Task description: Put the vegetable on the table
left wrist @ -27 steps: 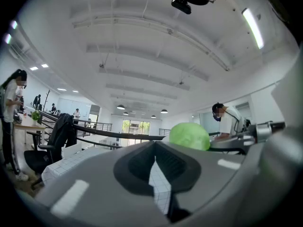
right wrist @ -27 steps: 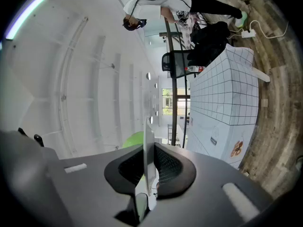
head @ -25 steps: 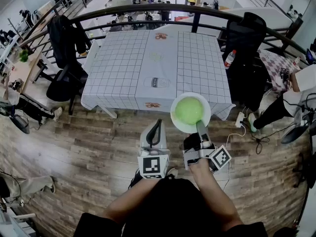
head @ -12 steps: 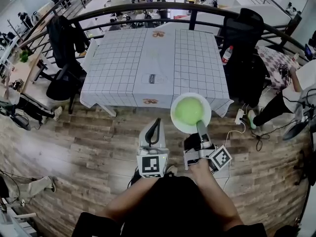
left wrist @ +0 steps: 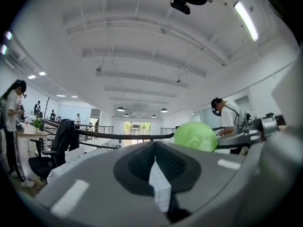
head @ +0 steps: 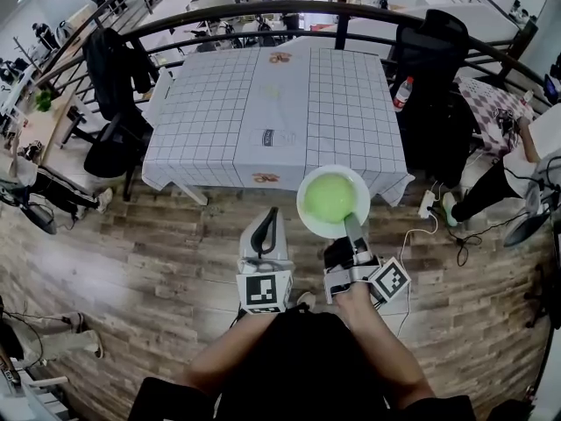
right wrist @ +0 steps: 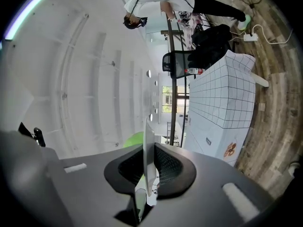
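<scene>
A round green vegetable lies on a white plate held level in the air at the near edge of the table, which has a white grid cloth. My right gripper is shut on the plate's near rim. In the right gripper view the rim runs edge-on between the jaws, with the vegetable behind it. My left gripper hovers to the left of the plate, shut and holding nothing. The left gripper view shows the vegetable to the right, above its jaws.
Black chairs stand at the table's left and right, and a curved black railing runs behind it. A red-capped bottle is at the right. A power strip with cables lies on the wooden floor. People sit at the frame's right and left edges.
The right gripper and the plate have shifted slightly to the left. The left gripper has stayed about where it was.
</scene>
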The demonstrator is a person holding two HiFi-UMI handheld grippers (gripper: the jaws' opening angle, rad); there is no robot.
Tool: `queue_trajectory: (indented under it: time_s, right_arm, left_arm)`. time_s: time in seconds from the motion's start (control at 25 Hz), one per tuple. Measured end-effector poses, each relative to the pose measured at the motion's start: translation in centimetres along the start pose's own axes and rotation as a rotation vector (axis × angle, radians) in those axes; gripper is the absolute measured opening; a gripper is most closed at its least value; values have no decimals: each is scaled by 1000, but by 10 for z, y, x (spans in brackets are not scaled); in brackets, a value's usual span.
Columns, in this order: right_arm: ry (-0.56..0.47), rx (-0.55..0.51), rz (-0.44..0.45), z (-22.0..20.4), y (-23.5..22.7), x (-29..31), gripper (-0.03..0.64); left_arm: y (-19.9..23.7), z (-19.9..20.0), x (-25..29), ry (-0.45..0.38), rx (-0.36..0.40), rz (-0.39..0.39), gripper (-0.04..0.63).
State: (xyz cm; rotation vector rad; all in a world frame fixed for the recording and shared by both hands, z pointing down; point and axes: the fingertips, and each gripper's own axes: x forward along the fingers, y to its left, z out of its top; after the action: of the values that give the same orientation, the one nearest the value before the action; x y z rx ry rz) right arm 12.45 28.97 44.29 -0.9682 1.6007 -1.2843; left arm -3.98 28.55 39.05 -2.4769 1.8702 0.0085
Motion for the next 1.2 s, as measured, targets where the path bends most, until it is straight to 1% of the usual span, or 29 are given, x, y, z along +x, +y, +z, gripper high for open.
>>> queue_trajectory:
  time_s: [0.16, 0.24, 0.48, 0.68, 0.8, 0.88, 1.08, 1.2]
  right_arm:
    - [16, 17, 0, -2, -3, 1, 31]
    - [14, 24, -7, -1, -5, 1, 31]
    - [6, 38, -18, 1, -9, 3, 31]
    - [11, 44, -17, 3, -14, 5, 31]
    - [13, 29, -22, 7, -16, 15, 31]
    - [15, 12, -28, 10, -17, 23, 31]
    - [25, 27, -33, 13, -26, 49, 32]
    - [22, 48, -45, 19, -35, 68, 32]
  left_arm:
    - [3, -4, 0, 7, 12, 21, 8]
    - [6, -5, 1, 13, 6, 28, 8]
    - [17, -3, 7, 13, 13, 35, 8]
    - [18, -11, 16, 23, 5, 33, 8]
    - [18, -11, 31, 9, 9, 11, 8]
    - [20, -16, 40, 16, -1, -5, 8]
    - [38, -37, 60, 57, -16, 4, 8]
    - [44, -41, 78, 58, -11, 4, 8]
